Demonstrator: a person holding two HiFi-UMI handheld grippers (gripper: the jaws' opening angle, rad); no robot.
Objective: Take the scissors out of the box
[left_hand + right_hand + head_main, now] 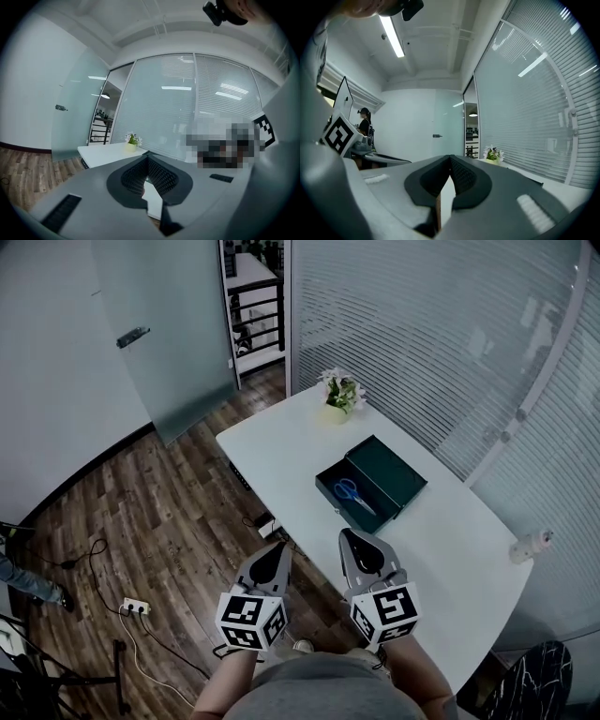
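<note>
A dark green box (373,483) lies open on the white table (441,549), its lid folded back to the right. Blue-handled scissors (351,492) rest inside its left half. My right gripper (352,533) hovers at the table's near edge, a short way in front of the box, jaws shut with nothing between them. My left gripper (278,547) hangs over the wooden floor just left of the table edge, jaws also shut and empty. Both gripper views look level across the room; the box and scissors are hidden there.
A small potted plant (340,396) stands at the table's far end, also seen as a plant (133,141) and a plant (492,153). A white roll-like object (531,546) lies at the table's right edge. Cables and a power strip (135,607) lie on the floor. Glass walls with blinds (450,343) close the right side.
</note>
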